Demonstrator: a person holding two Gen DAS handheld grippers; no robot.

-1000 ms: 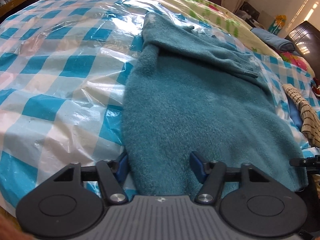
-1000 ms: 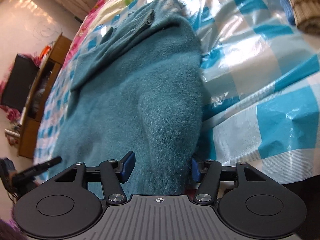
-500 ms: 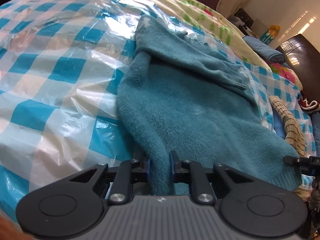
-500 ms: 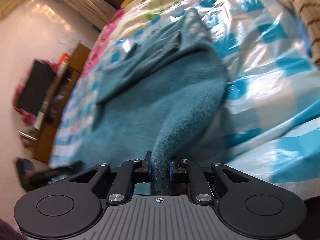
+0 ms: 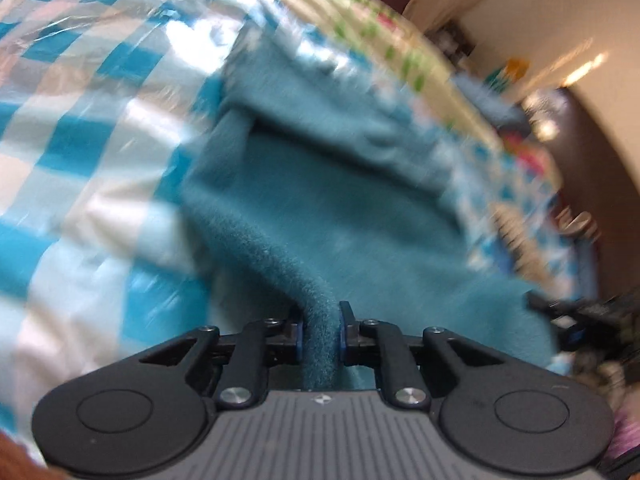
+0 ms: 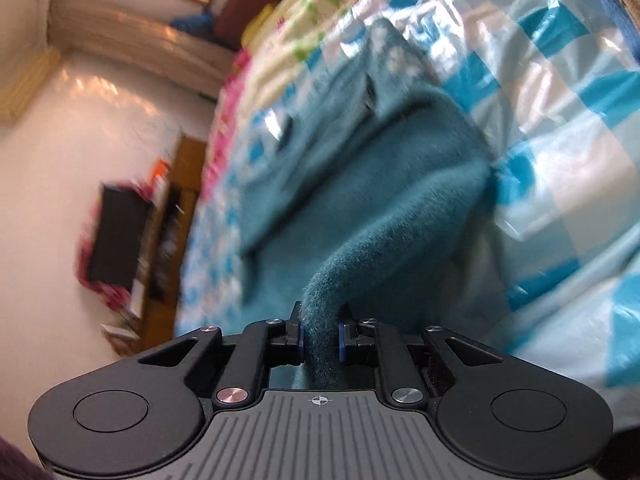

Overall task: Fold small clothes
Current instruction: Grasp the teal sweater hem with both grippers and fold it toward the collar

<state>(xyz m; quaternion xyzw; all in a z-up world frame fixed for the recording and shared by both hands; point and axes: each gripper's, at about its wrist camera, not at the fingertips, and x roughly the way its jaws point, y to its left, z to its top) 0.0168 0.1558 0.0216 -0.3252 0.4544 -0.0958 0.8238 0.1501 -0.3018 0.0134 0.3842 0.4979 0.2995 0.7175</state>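
Left gripper (image 5: 320, 330) and right gripper (image 6: 321, 336) each clamped tight on the lifted hem of fuzzy teal sweater (image 5: 340, 208), lying toward 12 o'clock on blue-checked plastic-covered bed (image 5: 80, 152).

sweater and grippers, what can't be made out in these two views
- Left wrist: sweater texture and far hem, smeared by motion blur.
- Left wrist: right gripper, blurred and cut off by the right edge.
- Both views: the pinched sweater edge, hidden between the jaws of the left gripper and right gripper.
- Right wrist: cabinet contents, blurred and too small.
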